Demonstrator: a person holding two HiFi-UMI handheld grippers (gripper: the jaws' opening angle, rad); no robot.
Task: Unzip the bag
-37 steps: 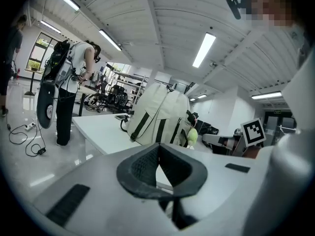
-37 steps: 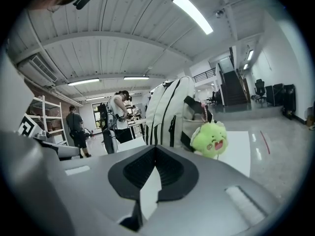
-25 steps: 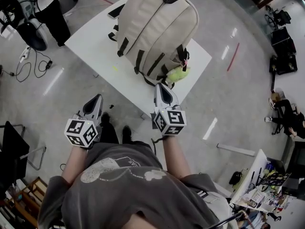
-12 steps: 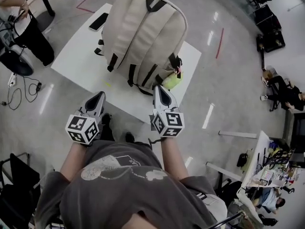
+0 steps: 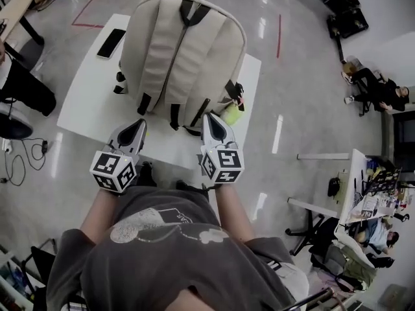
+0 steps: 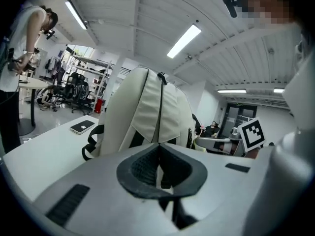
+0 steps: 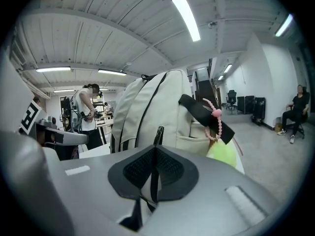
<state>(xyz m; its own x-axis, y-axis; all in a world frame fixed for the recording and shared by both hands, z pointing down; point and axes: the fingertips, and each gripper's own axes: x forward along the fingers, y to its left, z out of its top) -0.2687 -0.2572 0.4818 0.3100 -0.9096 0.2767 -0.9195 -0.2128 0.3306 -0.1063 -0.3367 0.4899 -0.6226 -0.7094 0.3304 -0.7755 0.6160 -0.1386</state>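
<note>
left gripper (image 5: 137, 124) closer to backpack (image 5: 185, 50), right gripper (image 5: 209, 118) closer too

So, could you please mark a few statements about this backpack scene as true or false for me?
1. The backpack stands upright on the white table. True.
2. The left claw is shut on a shoulder strap. False: its jaws are together on nothing.
3. A phone lies on the table beside the backpack. True.
4. The right claw has its jaws wide apart. False: they are together and hold nothing.
</note>
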